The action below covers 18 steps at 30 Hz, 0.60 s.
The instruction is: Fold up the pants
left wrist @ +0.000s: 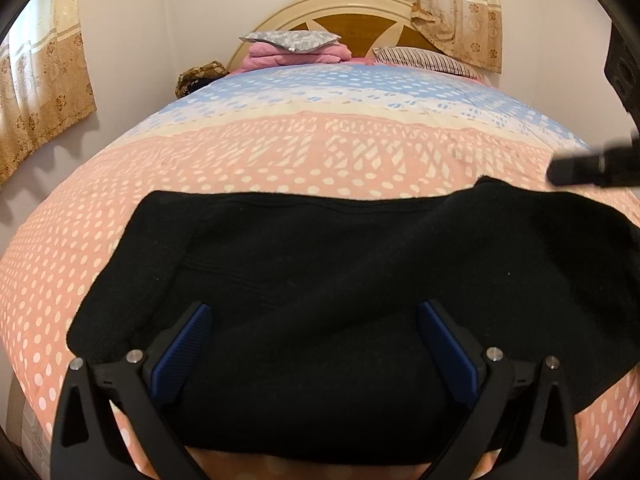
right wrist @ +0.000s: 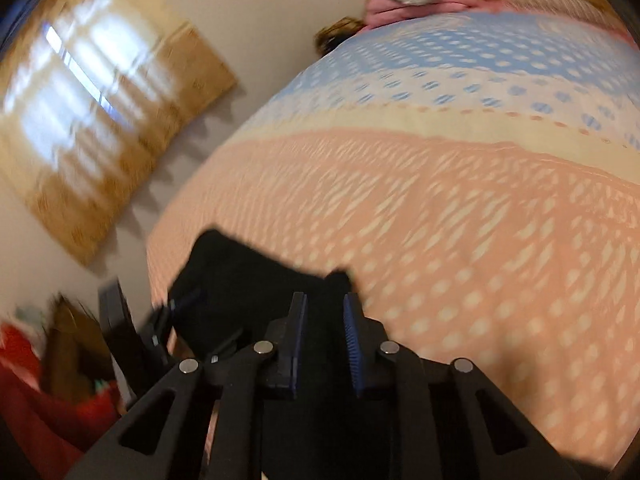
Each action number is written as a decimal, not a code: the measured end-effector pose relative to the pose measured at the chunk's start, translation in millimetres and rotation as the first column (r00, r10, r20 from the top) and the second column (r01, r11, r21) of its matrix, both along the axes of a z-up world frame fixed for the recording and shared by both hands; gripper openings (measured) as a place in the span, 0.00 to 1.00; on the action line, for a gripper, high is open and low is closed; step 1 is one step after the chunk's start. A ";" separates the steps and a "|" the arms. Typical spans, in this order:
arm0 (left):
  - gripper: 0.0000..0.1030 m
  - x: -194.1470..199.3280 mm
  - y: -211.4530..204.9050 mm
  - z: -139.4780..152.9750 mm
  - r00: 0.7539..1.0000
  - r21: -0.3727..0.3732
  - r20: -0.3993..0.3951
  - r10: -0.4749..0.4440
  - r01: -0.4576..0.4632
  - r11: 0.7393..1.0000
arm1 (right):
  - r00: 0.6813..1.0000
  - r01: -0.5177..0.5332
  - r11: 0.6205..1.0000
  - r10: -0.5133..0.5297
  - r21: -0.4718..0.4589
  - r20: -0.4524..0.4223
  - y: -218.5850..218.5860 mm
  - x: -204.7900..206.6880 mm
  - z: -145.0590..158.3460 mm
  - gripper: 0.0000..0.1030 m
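- My left gripper (left wrist: 316,344) hangs over the near part of the black pants (left wrist: 340,280), its jaws spread wide with cloth below and between them; the blue pads (left wrist: 184,344) press on nothing.
- My right gripper (right wrist: 325,340) has its jaws drawn close, a narrow gap left between the blue pads (right wrist: 354,344). Dark cloth lies under and ahead of them, but the view is smeared and I cannot tell whether any fold is pinched.
- The pants lie across the near end of the bed (left wrist: 280,148), folded into a broad band, one end near the bed's left edge and the other running right.
- I can read no writing, label or brand anywhere.
- In the left view the tip of my right gripper (left wrist: 584,168) pokes in just above the pants' right end.
- Beyond the pants the dotted pink, cream and blue bedspread (right wrist: 480,208) is open all the way up.
- At the head: a pink stack of cloth (left wrist: 296,56) with a grey pillow (left wrist: 288,39) on top, a striped pillow (left wrist: 420,59), and a wooden headboard (left wrist: 352,24).
- Curtains (left wrist: 40,80) hang on the wall left of the bed and behind the headboard.
- Left of the bed, low in the right view, blurred red and dark things (right wrist: 48,384) crowd the floor side.
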<state>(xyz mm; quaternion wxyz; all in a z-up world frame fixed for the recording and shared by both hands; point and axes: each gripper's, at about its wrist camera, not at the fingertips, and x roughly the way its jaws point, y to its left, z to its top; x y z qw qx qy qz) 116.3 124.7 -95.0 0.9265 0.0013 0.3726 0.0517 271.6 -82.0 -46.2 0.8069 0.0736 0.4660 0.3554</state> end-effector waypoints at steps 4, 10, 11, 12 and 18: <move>1.00 -0.2 0.1 -0.4 1.000 0.002 0.002 0.000 0.000 1.000 | 1.000 0.019 0.980 -0.023 -0.197 -0.016 23.6 -9.4 -45.3 0.11; 1.00 -3.5 4.0 12.0 0.999 -0.021 -0.039 -0.029 0.028 0.999 | 0.991 0.133 0.981 -0.128 -0.145 0.039 24.1 -15.1 -33.5 0.10; 1.00 -5.6 6.1 20.9 0.999 -0.015 -0.025 -0.035 0.035 0.999 | 0.987 0.137 0.980 -0.123 -0.145 0.100 28.3 -24.4 -20.8 0.10; 1.00 -8.1 8.9 31.6 0.999 0.006 0.015 -0.029 0.029 1.000 | 0.985 0.129 0.981 -0.109 -0.144 0.136 29.2 -31.7 -14.6 0.10; 1.00 25.7 37.1 48.5 0.998 0.062 0.037 0.051 -0.053 0.997 | 0.990 0.064 0.993 -0.051 -0.101 0.128 70.2 -22.4 -17.7 0.10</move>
